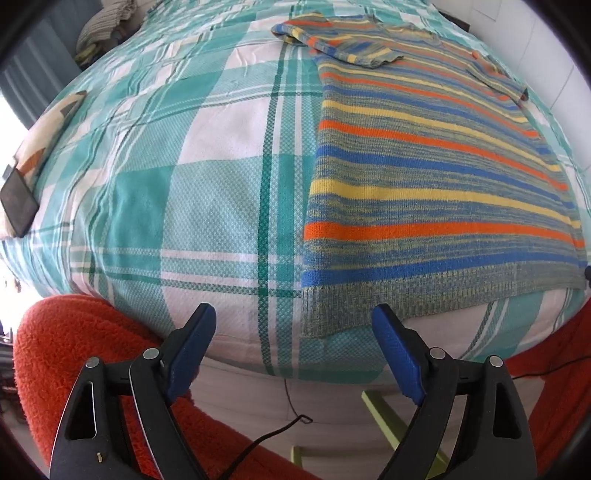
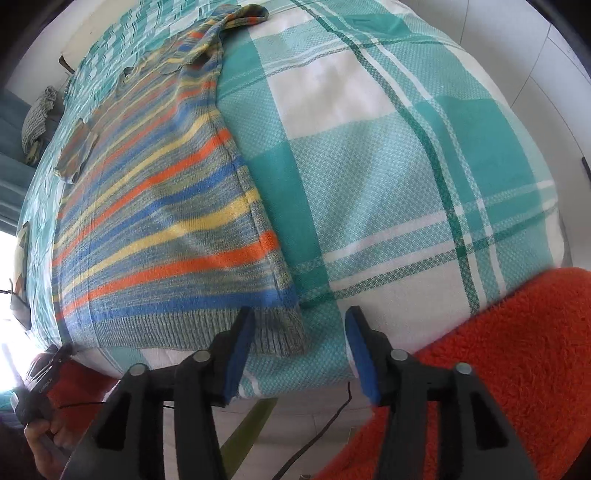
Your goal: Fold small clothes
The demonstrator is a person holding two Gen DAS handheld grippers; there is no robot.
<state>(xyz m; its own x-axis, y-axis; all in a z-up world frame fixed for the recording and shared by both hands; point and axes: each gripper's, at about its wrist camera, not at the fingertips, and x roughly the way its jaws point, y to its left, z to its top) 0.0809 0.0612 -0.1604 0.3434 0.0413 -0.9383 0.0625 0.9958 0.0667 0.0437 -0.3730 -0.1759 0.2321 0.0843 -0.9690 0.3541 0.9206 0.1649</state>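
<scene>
A small striped knit sweater (image 1: pixel 436 177) in blue, orange, yellow and grey lies flat on a teal and white plaid cloth (image 1: pixel 207 192), hem toward me, one sleeve folded over the chest. My left gripper (image 1: pixel 293 319) is open and empty, near the hem's left corner. In the right wrist view the sweater (image 2: pixel 159 221) fills the left half. My right gripper (image 2: pixel 299 321) is open and empty, its fingers straddling the hem's right corner (image 2: pixel 284 332) just above the cloth.
A dark phone (image 1: pixel 18 203) lies at the cloth's left edge. Red fleece sleeves (image 1: pixel 74 350) (image 2: pixel 498 350) sit beside each gripper. Crumpled fabric (image 1: pixel 107 26) lies at the far left. A black cable (image 1: pixel 277 432) and green frame (image 1: pixel 388 417) are below the table edge.
</scene>
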